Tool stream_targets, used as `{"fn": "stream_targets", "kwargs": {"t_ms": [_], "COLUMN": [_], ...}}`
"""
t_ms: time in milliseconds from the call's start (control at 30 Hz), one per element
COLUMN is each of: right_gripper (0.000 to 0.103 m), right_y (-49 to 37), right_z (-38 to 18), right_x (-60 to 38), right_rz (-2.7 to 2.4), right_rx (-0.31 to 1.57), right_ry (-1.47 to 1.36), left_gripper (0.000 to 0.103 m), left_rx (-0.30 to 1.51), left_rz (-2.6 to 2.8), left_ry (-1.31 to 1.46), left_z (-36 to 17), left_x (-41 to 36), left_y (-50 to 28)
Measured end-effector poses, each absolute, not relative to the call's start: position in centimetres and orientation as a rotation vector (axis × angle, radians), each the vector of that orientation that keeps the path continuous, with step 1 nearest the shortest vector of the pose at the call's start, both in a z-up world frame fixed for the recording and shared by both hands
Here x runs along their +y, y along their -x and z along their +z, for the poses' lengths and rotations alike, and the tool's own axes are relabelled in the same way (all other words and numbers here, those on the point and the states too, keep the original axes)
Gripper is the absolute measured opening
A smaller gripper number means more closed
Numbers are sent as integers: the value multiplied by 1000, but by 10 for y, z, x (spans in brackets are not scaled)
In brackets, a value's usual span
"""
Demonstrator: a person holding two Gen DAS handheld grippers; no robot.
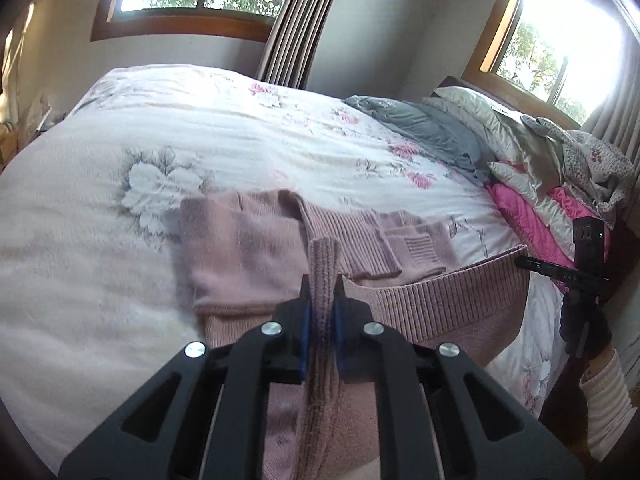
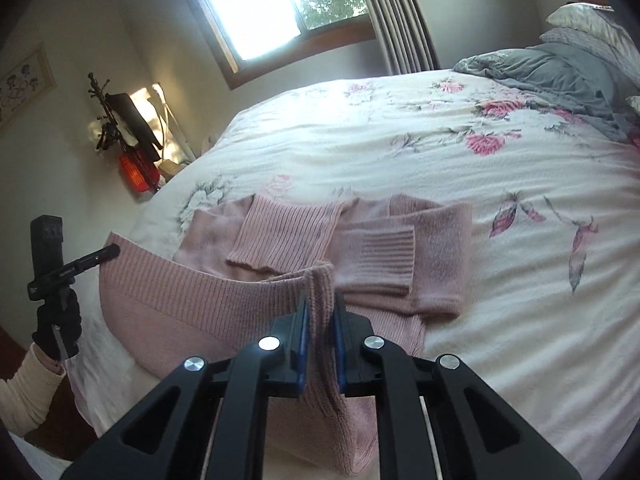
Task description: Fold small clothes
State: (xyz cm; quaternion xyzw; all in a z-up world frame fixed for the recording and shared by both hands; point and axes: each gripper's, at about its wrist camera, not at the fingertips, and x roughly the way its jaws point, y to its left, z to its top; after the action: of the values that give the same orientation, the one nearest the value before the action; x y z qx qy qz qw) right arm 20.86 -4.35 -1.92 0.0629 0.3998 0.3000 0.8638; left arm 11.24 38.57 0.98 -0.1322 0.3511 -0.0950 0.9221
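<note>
The pink sweater (image 2: 280, 248) lies ahead of both tools with sleeves already folded in. Its bottom hem (image 1: 440, 292) is pinched by the left tool (image 1: 322, 312) and right tool (image 2: 320, 320); folding it over is left.

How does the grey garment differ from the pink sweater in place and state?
The pink sweater lies near the bed's front edge, sleeves folded in; the grey garment lies crumpled far off by the pillows. The sweater's hem is lifted, pinched by the left gripper and right gripper; nothing touches the grey garment. Both rest on the floral bedspread.
</note>
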Motion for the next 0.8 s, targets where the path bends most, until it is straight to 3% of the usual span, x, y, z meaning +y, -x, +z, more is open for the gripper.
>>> {"fn": "stream_targets", "kwargs": {"t_ms": [300,500,733,800], "right_gripper": [10,10,11,19], "right_y": [-311,-381,-408,-410], "right_z": [-3,-43,-96,-105], "right_x": [-40,-26,-10,-11], "right_rz": [497,421,352,330], "right_rx": [840,944,1042,1064], "right_ry": [-204,-257,-229,-225], "left_gripper": [8,8,10,15], "left_rx": [652,764,868,899], "left_rz": [-97,-30,11,19], "left_ry": [230,271,284,300], "left_z": [26,-18,-66,-74], "left_x": [402,422,436,443], "left_y": [-214,-280,-306,-308]}}
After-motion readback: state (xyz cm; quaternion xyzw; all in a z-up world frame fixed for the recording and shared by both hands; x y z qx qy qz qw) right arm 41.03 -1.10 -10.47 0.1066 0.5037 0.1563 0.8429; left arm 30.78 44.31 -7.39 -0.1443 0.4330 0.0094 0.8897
